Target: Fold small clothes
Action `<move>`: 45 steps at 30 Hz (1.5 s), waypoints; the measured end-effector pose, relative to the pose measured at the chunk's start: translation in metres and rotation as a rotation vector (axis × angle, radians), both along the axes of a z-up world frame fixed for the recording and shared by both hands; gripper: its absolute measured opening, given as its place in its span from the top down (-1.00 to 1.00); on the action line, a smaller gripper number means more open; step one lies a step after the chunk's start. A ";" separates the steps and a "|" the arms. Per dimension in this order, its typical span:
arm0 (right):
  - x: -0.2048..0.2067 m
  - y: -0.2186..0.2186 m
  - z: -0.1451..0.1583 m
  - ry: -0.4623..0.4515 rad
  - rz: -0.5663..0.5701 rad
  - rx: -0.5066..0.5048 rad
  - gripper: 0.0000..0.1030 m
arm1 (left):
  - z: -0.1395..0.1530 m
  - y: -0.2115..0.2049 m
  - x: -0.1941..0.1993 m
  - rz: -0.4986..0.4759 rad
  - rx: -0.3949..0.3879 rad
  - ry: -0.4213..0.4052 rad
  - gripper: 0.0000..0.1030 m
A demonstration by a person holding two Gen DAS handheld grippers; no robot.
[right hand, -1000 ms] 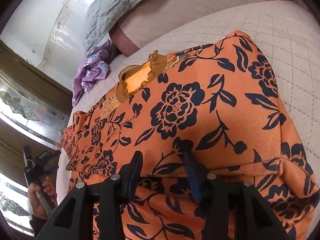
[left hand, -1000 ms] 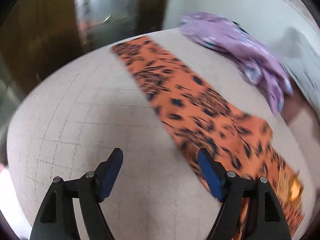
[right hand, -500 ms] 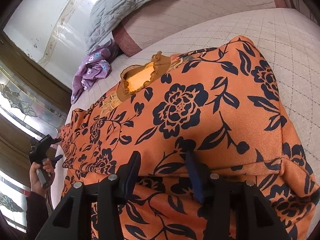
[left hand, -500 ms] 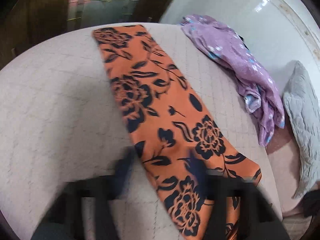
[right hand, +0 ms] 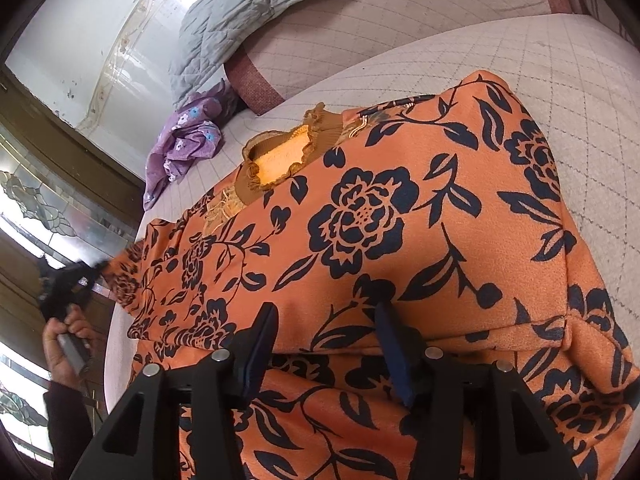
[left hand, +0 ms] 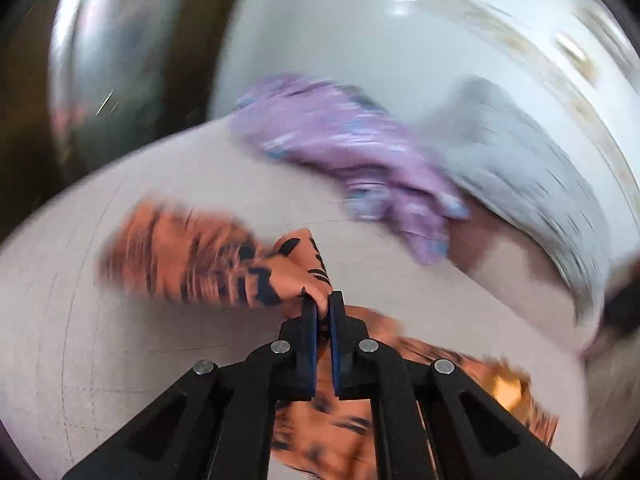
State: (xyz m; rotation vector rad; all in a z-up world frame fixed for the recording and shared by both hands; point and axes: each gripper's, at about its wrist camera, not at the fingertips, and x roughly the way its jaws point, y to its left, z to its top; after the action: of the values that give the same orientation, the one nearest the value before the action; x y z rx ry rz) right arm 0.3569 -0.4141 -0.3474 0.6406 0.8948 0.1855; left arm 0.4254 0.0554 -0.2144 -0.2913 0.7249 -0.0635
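Note:
An orange garment with dark floral print [right hand: 360, 220] lies spread on the pale quilted bed [right hand: 560, 64], its brown frilled neck opening facing up. My left gripper [left hand: 323, 300] is shut on the garment's sleeve [left hand: 296, 272] and holds its end bunched above the bed; this view is motion-blurred. The left gripper also shows in the right wrist view [right hand: 68, 284] at the garment's far left end. My right gripper [right hand: 326, 316] is open, low over the garment's body, its fingers on either side of a fold edge.
A crumpled purple flowered garment [right hand: 184, 144] lies at the bed's far side, also seen in the left wrist view [left hand: 352, 152]. A grey quilted pillow [right hand: 248, 12] rests behind it against the white wall. Dark wooden glass-panelled doors [right hand: 48, 208] stand to the left.
My left gripper went from open above the bed to shut on the end of the orange sleeve, and is moving fast with it. My right gripper has stayed open over the garment.

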 end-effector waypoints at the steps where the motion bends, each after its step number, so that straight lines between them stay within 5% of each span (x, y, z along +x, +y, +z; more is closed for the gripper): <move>1: 0.000 -0.001 0.000 0.001 -0.002 0.006 -0.07 | 0.009 -0.030 -0.011 -0.069 0.062 -0.038 0.90; 5: 0.001 -0.006 -0.002 0.013 -0.011 0.053 -0.06 | 0.011 -0.136 -0.057 -0.362 0.245 -0.111 0.90; 9: 0.001 -0.015 -0.005 0.030 -0.016 0.124 -0.06 | -0.053 -0.237 -0.106 -0.671 0.516 -0.009 0.83; 12: 0.001 -0.022 -0.006 0.043 -0.018 0.173 -0.07 | -0.092 -0.251 -0.117 -0.711 0.612 0.141 0.72; 14: 0.001 -0.024 -0.005 0.045 -0.015 0.186 -0.12 | -0.086 -0.237 -0.118 -0.696 0.569 0.155 0.72; 16: 0.001 -0.024 -0.001 0.035 -0.014 0.167 -0.22 | -0.061 -0.216 -0.115 -0.650 0.477 0.127 0.71; 20: -0.001 -0.014 0.013 0.001 -0.019 0.013 -0.33 | -0.012 -0.152 -0.102 -0.435 0.334 0.057 -0.17; 23: -0.003 0.000 0.026 -0.053 0.021 -0.089 -0.33 | -0.012 -0.096 -0.069 -0.214 0.282 0.106 -0.17; 29: 0.011 0.068 0.075 -0.180 0.163 -0.222 -0.33 | -0.067 -0.002 -0.026 0.225 0.175 0.385 -0.06; 36: 0.072 0.213 0.106 -0.223 0.467 -0.381 -0.33 | -0.053 0.048 -0.024 0.368 0.060 0.375 -0.06; 45: 0.117 0.329 0.069 -0.157 0.696 -0.706 -0.35 | -0.039 0.099 -0.033 0.510 -0.012 0.351 -0.06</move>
State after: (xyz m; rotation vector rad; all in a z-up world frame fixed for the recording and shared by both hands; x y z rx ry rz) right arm 0.4743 -0.0849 -0.2784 -0.3557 0.9262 0.5046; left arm 0.3921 0.1548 -0.2538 -0.4985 0.9782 0.4774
